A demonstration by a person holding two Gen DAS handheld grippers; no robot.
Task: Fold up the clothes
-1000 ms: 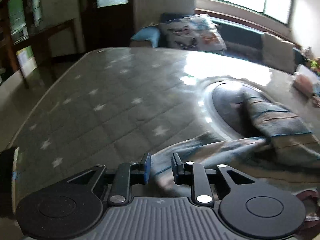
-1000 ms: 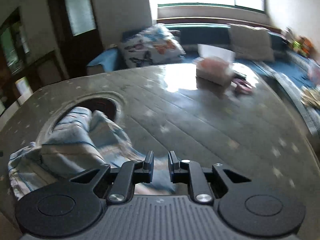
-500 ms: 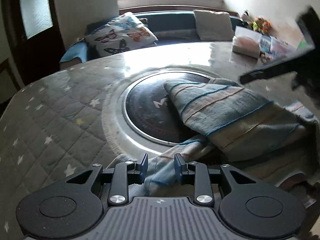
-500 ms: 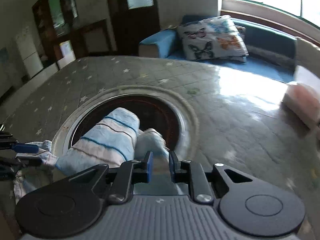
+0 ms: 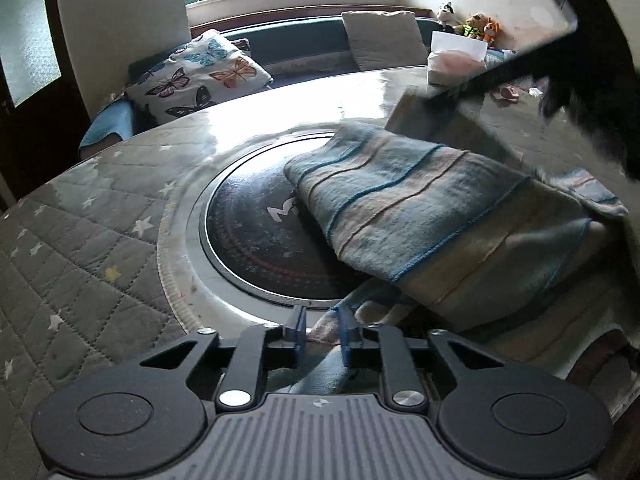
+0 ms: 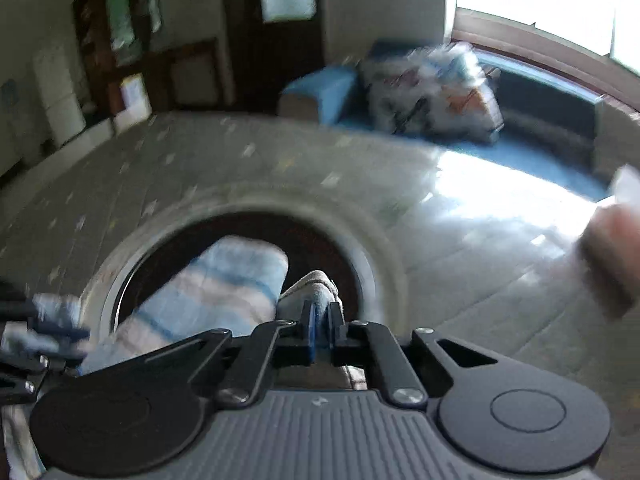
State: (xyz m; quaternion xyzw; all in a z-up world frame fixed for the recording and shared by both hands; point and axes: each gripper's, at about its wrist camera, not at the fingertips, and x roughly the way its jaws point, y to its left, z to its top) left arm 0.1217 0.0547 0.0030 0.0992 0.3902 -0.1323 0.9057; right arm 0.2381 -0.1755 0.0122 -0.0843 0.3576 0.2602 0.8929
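A blue and beige striped garment [image 5: 420, 216] lies bunched on the round table, partly over the dark glass disc [image 5: 256, 232] in the middle. My left gripper [image 5: 320, 330] has its fingers slightly apart around a low edge of the cloth at the near side. My right gripper [image 6: 320, 320] is shut on a fold of the same garment [image 6: 224, 280]; this view is blurred. The right gripper's dark body [image 5: 580, 60] shows at the upper right of the left wrist view. The left gripper [image 6: 36, 332] shows at the left edge of the right wrist view.
The table has a grey quilted cover with stars [image 5: 80, 248]. A tissue box [image 5: 456, 56] stands at the far right of the table. A bench with a butterfly pillow [image 5: 200, 72] and a grey cushion [image 5: 380, 36] runs under the window behind.
Both grippers have swung round towards the centre disc. The right gripper's fingers have closed on a fold of the garment. The left gripper stays at the cloth's near edge.
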